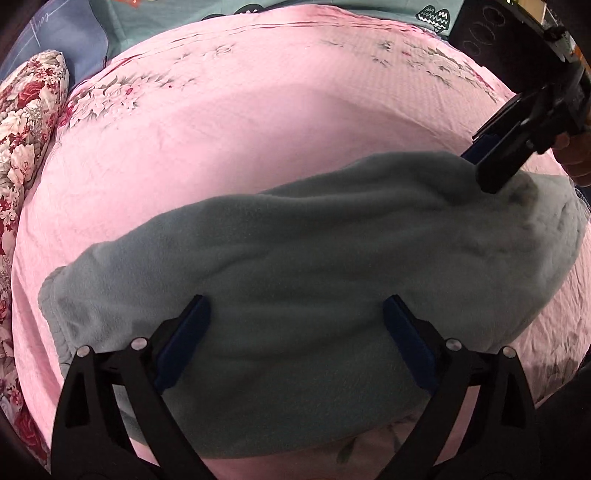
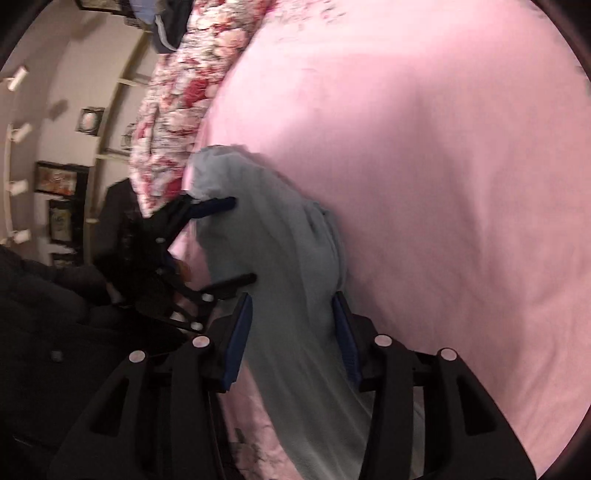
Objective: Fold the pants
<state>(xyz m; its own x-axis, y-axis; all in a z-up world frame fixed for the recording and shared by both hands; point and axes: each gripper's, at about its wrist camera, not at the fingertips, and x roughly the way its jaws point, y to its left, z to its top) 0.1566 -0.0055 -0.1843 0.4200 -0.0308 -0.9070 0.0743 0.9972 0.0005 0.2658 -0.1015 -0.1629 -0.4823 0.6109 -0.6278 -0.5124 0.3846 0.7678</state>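
The grey-blue fleece pants [image 1: 295, 266] are lying folded along the bed's [image 1: 258, 129] near edge. Both the left gripper [image 1: 295, 332] and right gripper [image 2: 293, 332] are standing released, jaws straddling fabric without pinching. Next: grasping an end for another fold, I judge.

A bed fills most of both views, spread with a pink sheet [image 1: 258, 122] printed with pale flowers near its edges. A red-and-white floral quilt [image 2: 184, 96] lies bunched along one side, with teal patterned bedding [image 1: 229, 7] beyond. Behind stands a cream wall [image 2: 70, 81] hung with dark-framed pictures [image 2: 59, 177].
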